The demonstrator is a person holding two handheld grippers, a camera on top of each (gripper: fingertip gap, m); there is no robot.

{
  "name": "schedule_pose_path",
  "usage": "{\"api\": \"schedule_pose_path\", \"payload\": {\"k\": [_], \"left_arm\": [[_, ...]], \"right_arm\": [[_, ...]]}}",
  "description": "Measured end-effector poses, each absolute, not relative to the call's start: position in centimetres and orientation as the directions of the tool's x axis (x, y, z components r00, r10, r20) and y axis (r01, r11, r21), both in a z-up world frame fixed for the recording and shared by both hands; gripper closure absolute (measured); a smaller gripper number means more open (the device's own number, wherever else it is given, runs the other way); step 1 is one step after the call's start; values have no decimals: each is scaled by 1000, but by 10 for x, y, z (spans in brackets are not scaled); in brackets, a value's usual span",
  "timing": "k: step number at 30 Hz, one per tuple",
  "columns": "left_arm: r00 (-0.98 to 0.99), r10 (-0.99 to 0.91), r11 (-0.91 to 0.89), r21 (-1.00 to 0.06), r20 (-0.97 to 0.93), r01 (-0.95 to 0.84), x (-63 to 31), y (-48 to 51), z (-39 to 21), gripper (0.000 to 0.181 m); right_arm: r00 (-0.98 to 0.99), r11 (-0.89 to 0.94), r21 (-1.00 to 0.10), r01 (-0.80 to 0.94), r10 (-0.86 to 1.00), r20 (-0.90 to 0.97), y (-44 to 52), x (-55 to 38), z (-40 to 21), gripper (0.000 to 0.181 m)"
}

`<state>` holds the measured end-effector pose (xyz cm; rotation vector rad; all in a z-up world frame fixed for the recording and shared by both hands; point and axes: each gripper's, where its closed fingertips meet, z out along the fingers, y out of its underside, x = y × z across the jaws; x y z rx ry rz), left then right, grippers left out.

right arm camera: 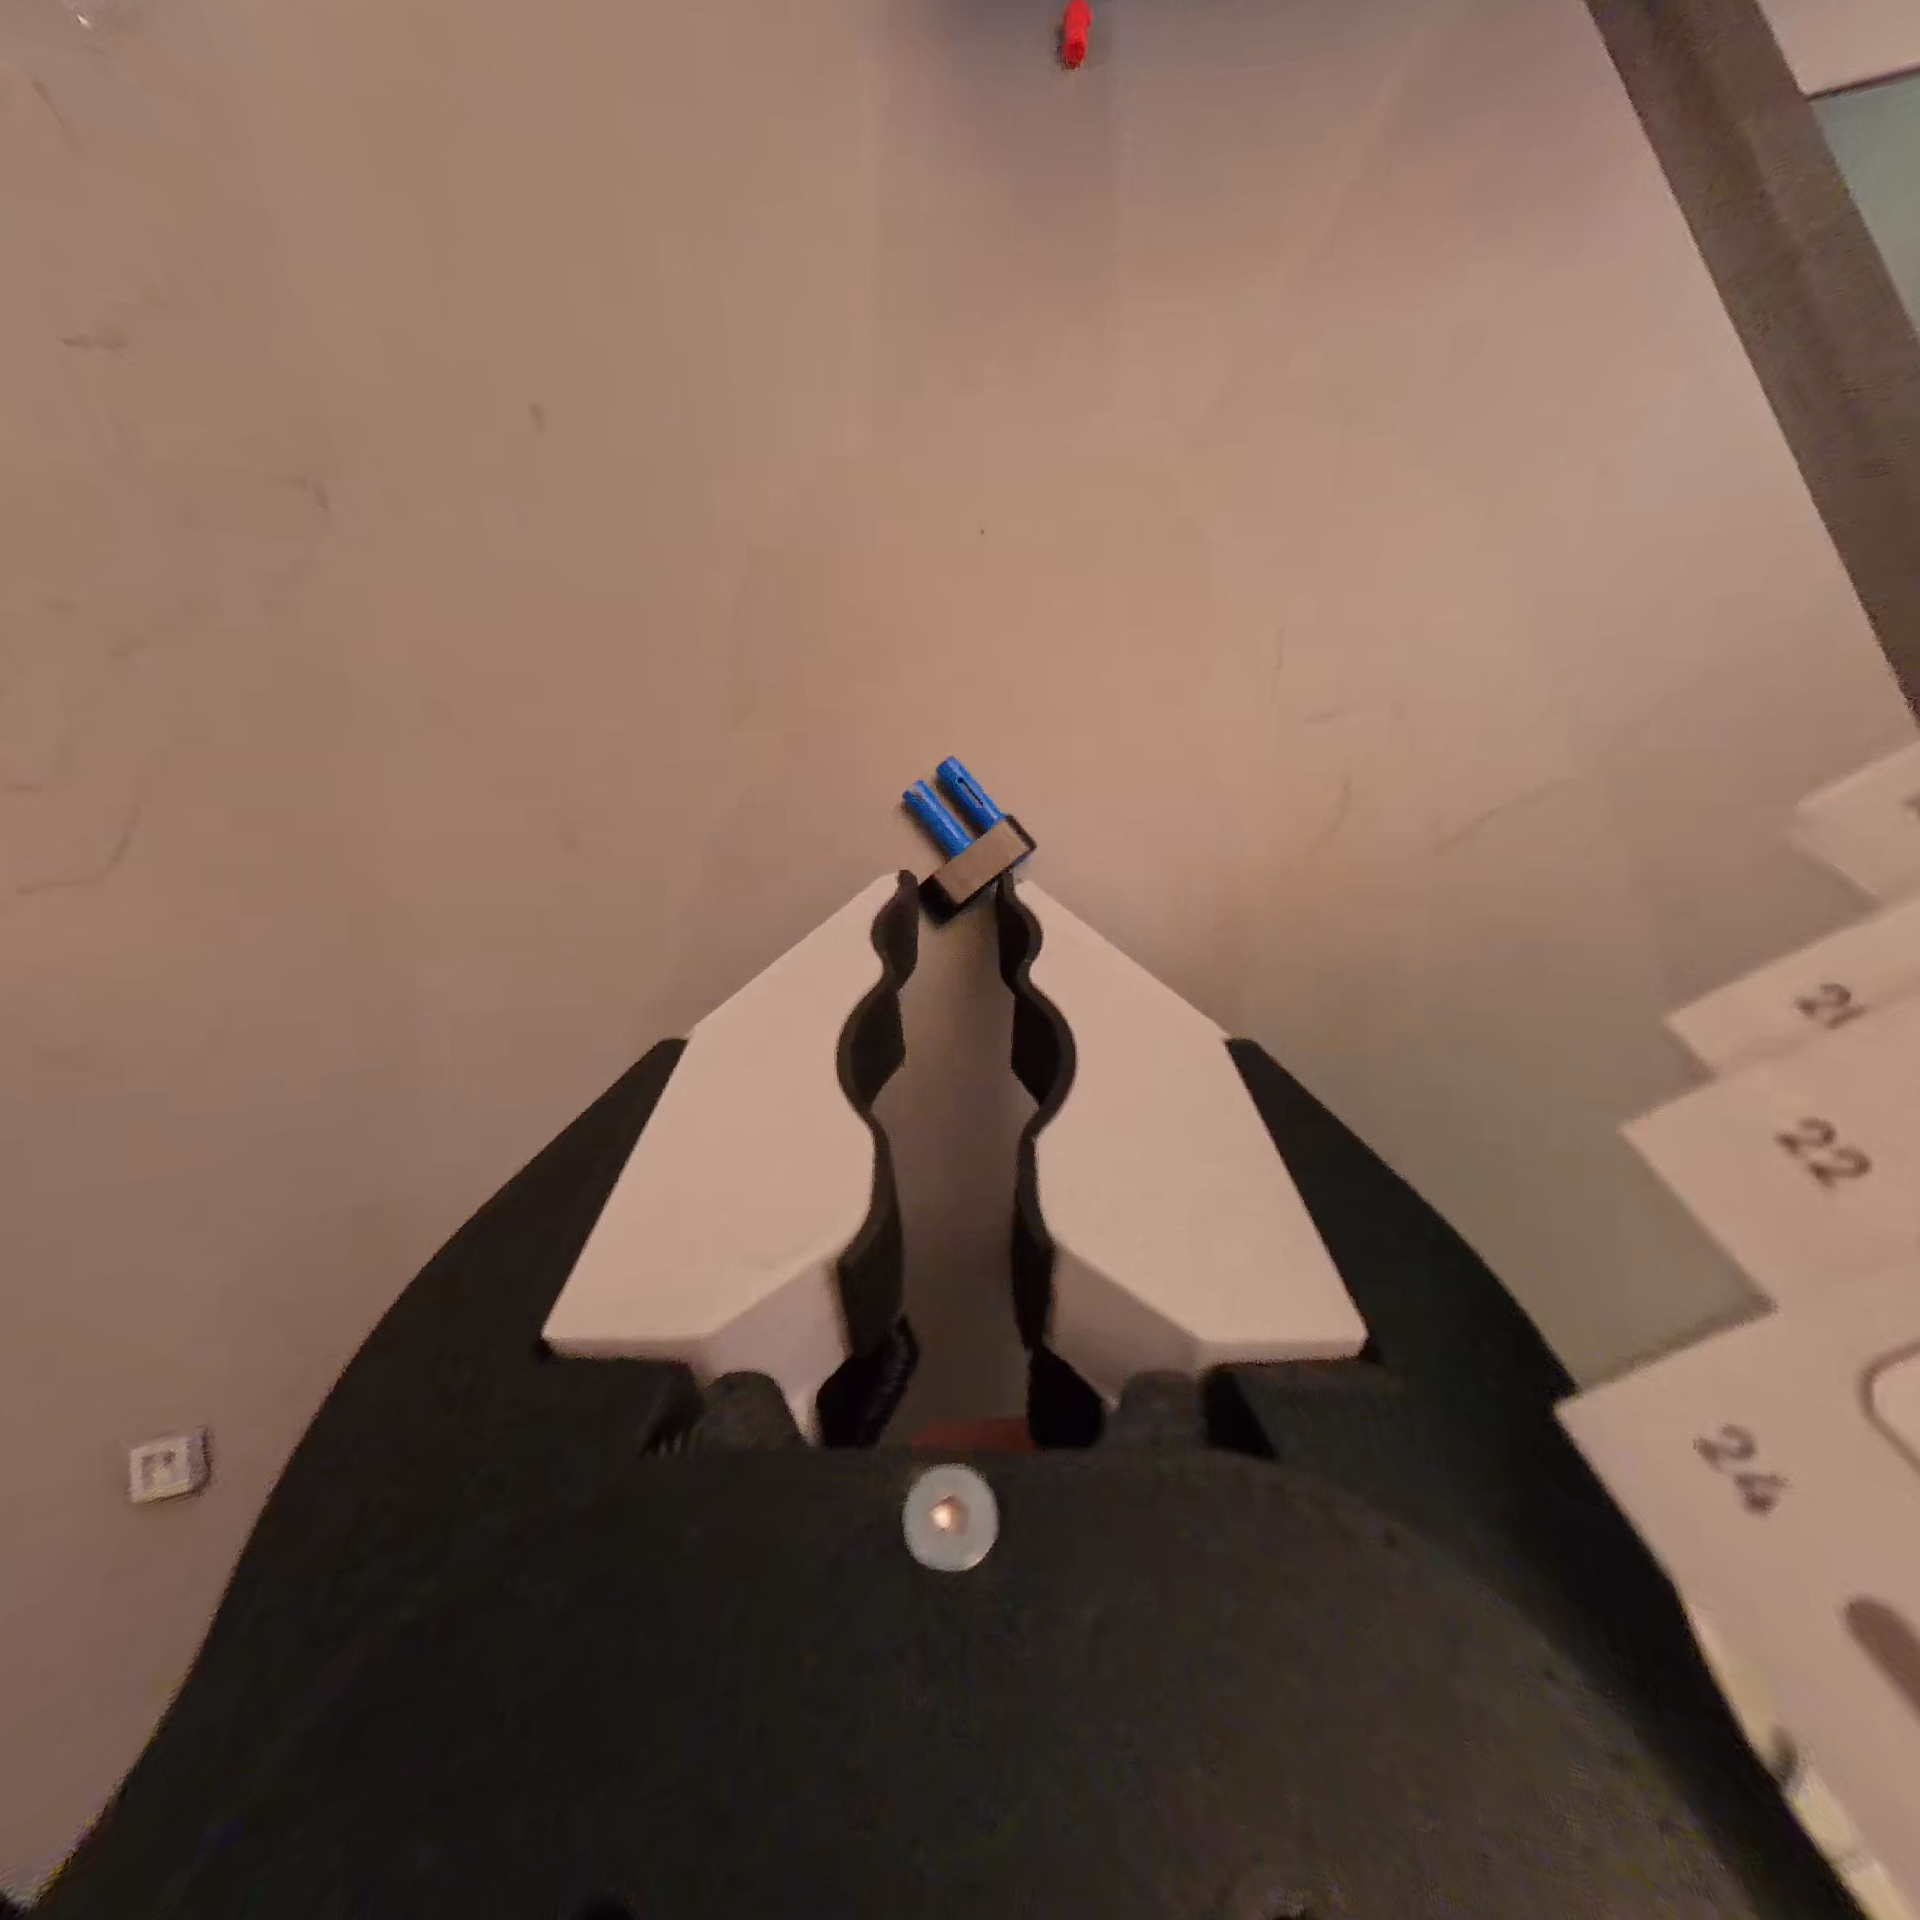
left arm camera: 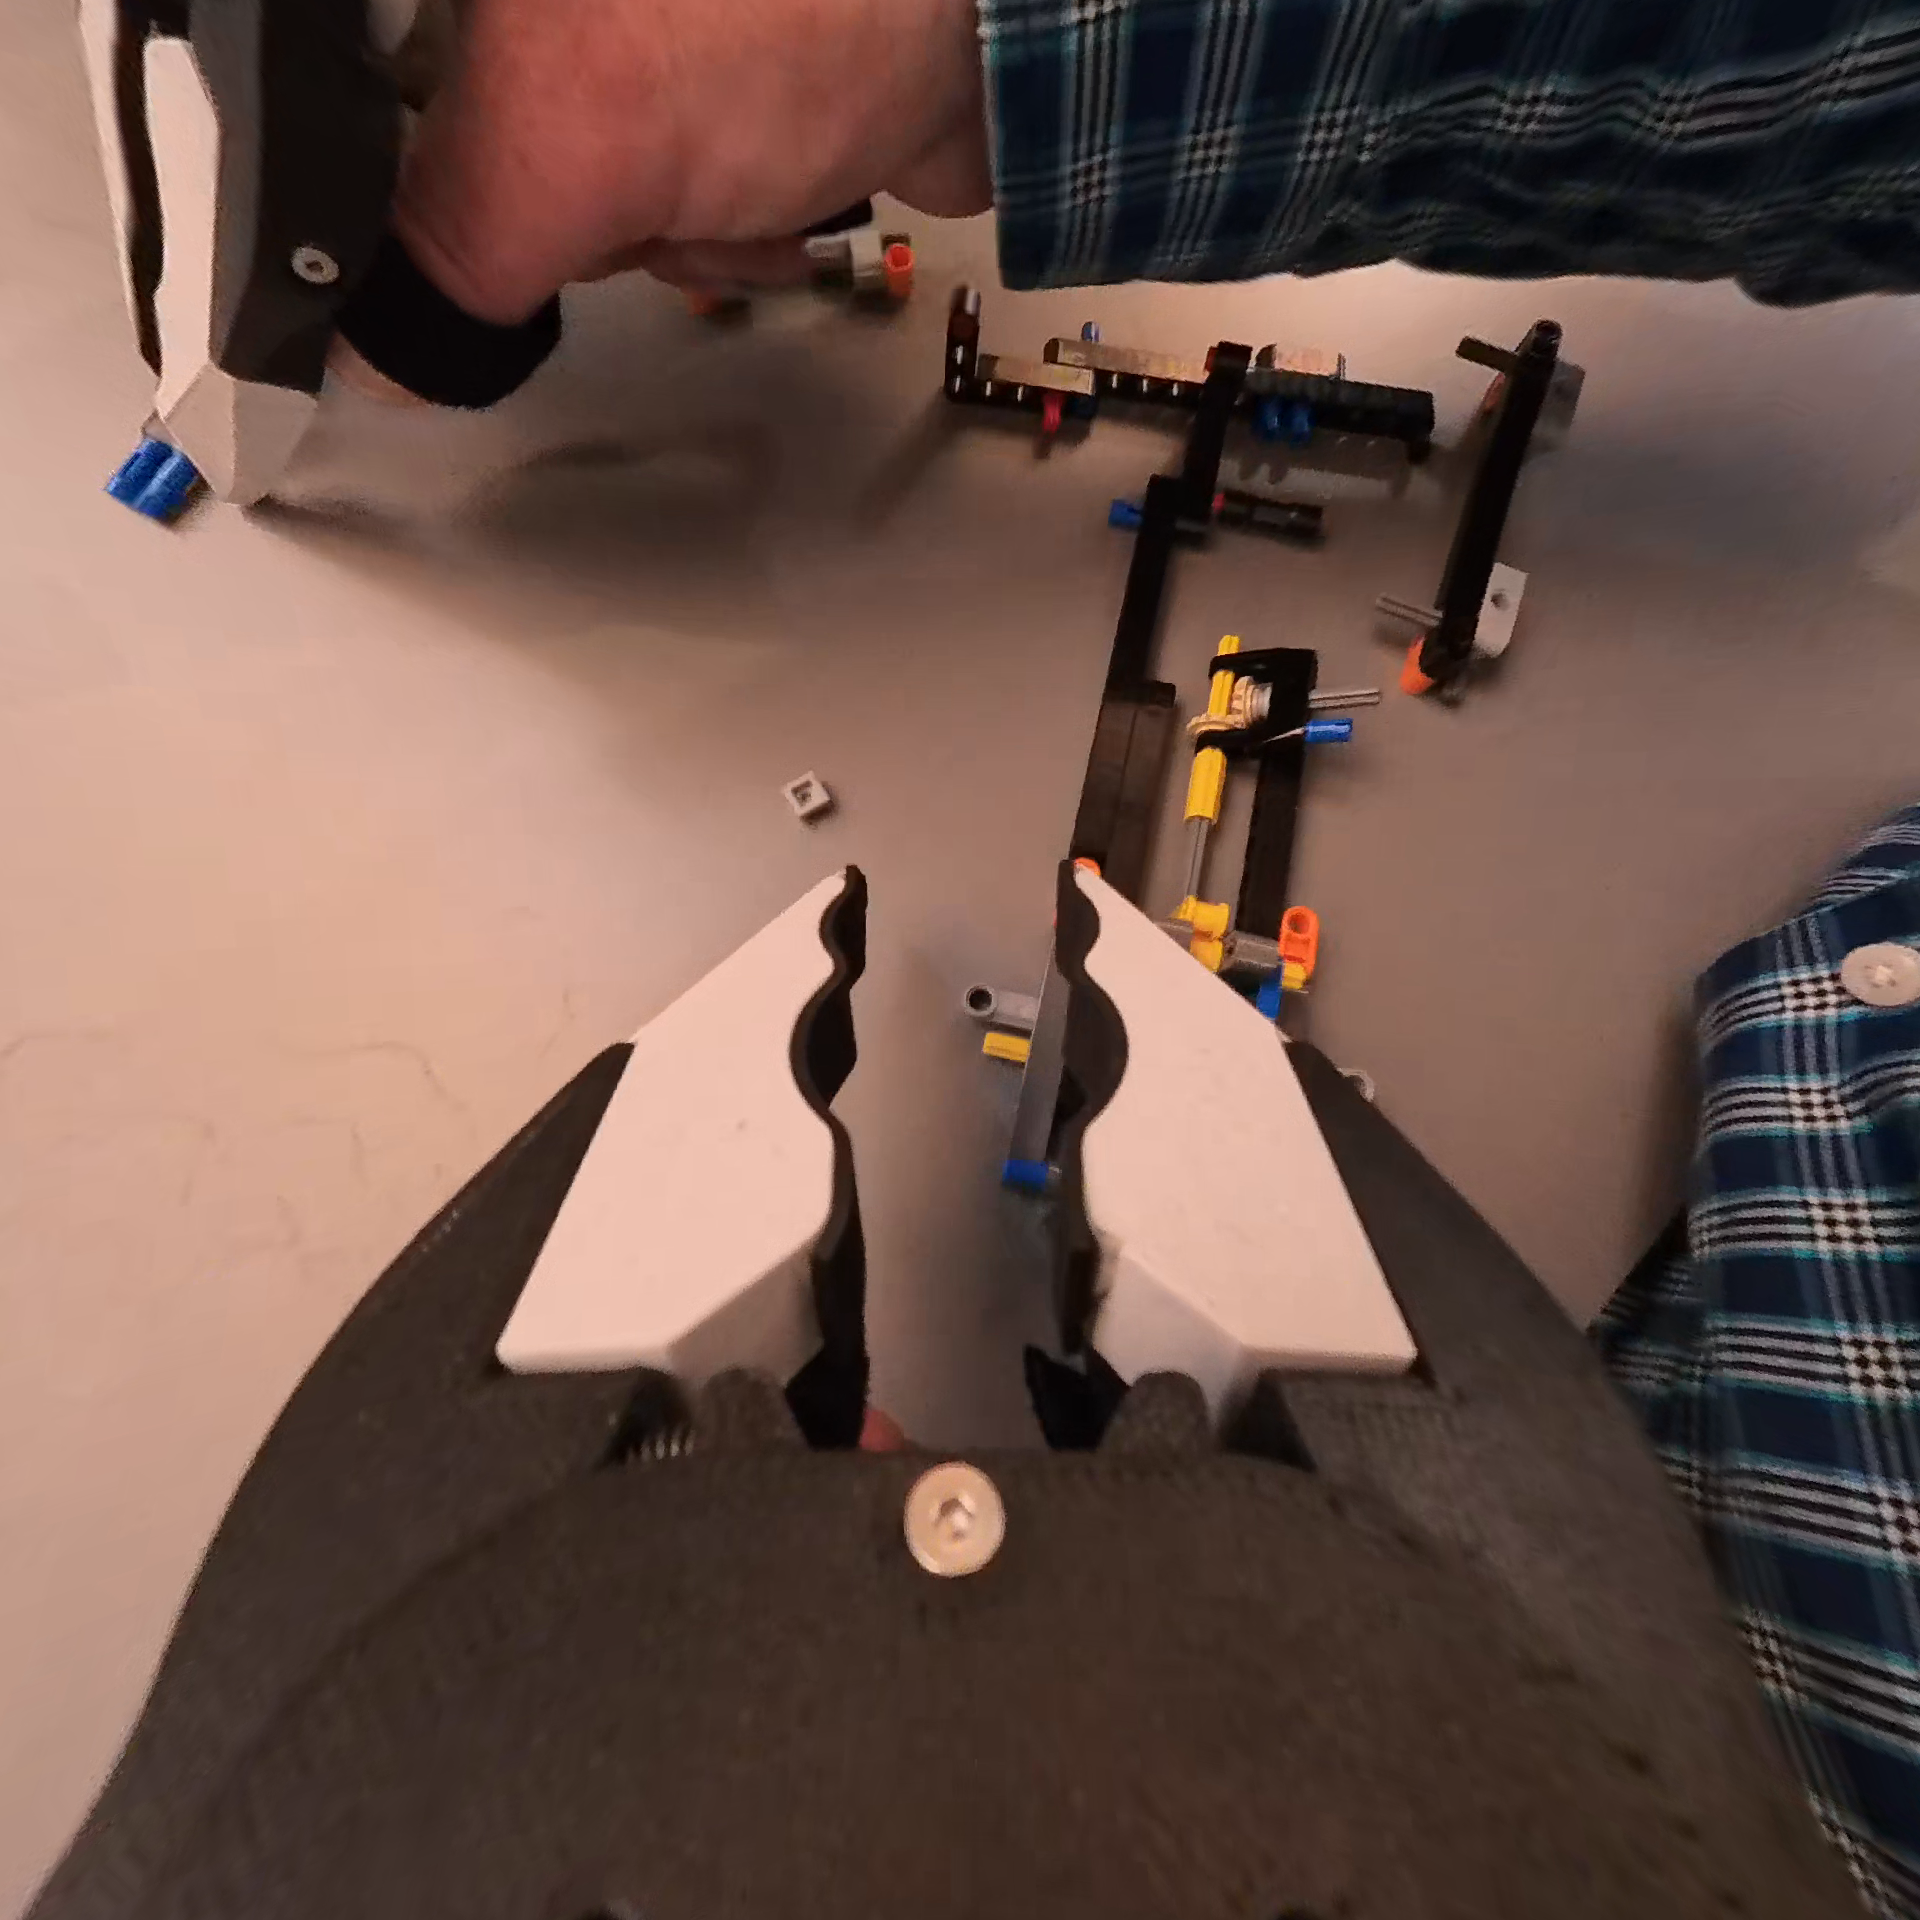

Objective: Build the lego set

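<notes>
The right gripper (right arm camera: 954,881) pinches a small black piece with two blue pegs (right arm camera: 961,831) at its fingers' tips. The left gripper (left arm camera: 961,883), fingers apart and empty, waits beside the black frame (left arm camera: 1132,665). I think the pegs must next push into that frame.

Two blue pins (right arm camera: 951,816) in one black connector (right arm camera: 977,871) at the tool tips; one red pin (right arm camera: 1074,31) beyond; three numbered cards (right arm camera: 1808,1143) right.
</notes>
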<state>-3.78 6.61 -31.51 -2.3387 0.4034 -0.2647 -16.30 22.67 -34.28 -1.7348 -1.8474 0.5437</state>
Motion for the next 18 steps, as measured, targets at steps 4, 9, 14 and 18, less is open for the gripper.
{"api": "schedule_pose_path", "payload": {"k": [4, 9, 14, 18], "left_arm": [[928, -366, -678, -703, 71, -214, -37, 65, -315, 147], [924, -375, -675, -705, 74, -217, -37, 64, -315, 147], [916, -394, -663, -714, 77, -225, -34, 62, -314, 147], [897, -434, -640, -730, 84, -241, -17, 65, -309, 145]], "right_arm": [[-79, 155, -617, 771, 986, 149, 224, -169, -343, 174], [-191, 226, -611, 758, 974, 123, 204, -167, -342, 175], [-338, 347, -619, 705, 931, 137, 183, -139, -330, 176], [-521, 473, -597, 648, 847, 106, 165, -85, -322, 176]]}}
